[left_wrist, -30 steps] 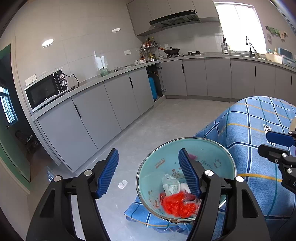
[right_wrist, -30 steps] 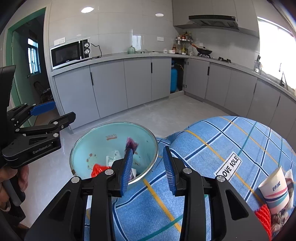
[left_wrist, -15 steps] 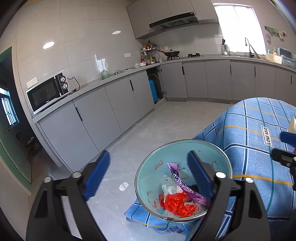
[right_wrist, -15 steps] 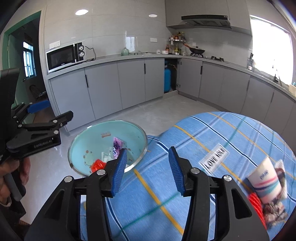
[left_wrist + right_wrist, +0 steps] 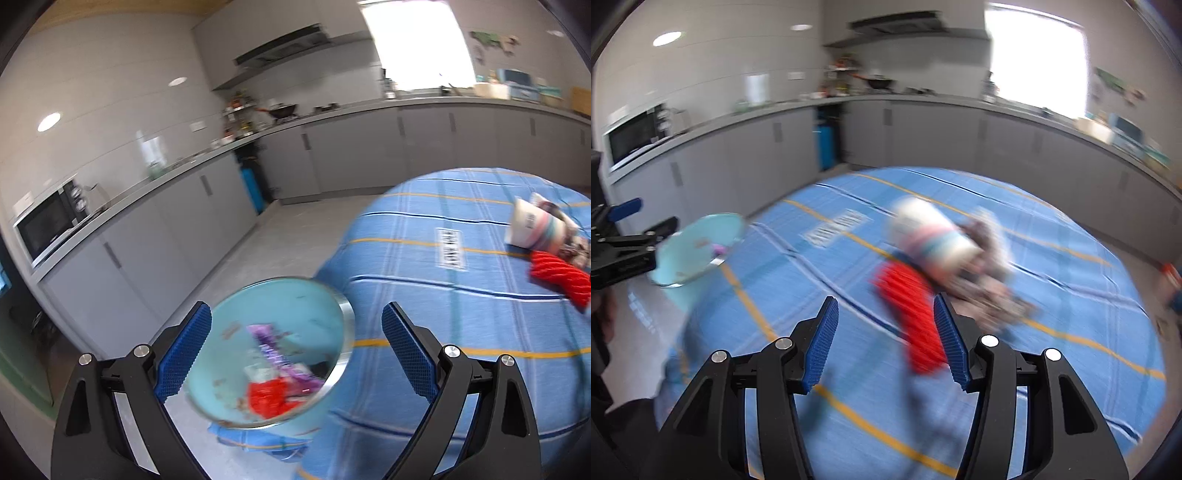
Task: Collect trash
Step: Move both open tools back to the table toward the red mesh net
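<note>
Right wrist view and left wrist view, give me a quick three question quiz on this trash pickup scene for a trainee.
1. True or false: the right tongs are clamped on the red wrapper.
2. Which already lies in the bowl? A) a purple wrapper B) a paper cup C) a spoon
3. Fill in: the paper cup lies tipped over on the blue ______.

Key
1. False. Their jaws have just been opening and stand apart with nothing gripped; the wrapper lies on the cloth ahead.
2. A. It sits with red scraps in the bowl.
3. Tablecloth, beside the red wrapper.
</note>
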A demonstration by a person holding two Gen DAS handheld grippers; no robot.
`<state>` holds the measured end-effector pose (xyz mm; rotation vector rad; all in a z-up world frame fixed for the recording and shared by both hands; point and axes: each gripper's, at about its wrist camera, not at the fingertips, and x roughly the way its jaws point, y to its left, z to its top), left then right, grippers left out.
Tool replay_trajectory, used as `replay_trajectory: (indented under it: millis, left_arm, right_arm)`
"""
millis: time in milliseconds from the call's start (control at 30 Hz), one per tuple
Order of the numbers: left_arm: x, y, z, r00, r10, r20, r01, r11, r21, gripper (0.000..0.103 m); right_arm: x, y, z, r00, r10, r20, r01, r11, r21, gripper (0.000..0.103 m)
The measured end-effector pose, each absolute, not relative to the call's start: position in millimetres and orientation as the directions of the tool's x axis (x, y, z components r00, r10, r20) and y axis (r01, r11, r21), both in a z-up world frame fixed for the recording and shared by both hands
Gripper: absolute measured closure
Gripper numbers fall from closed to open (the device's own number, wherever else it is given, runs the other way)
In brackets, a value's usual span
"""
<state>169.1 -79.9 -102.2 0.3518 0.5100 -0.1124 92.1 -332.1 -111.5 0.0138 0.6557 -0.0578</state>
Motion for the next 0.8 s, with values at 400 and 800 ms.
replay_trajectory:
  millis: [400, 800]
  left_arm:
    - [141, -221, -102, 0.833, -0.231, -0.503, 0.426, 0.847, 0.316, 0.006]
    - [137, -325, -146, 0.748, -0.278, -0.603, 0.539, 0.785, 0.306, 0.006]
  right_arm:
    - [45, -422, -131, 0.758, -0.222, -0.614, 0.288, 0.958, 0.01, 0.038]
    - [19, -457, -140, 0.764, -0.266, -0.587, 0.371, 0.926, 0.064, 0.033]
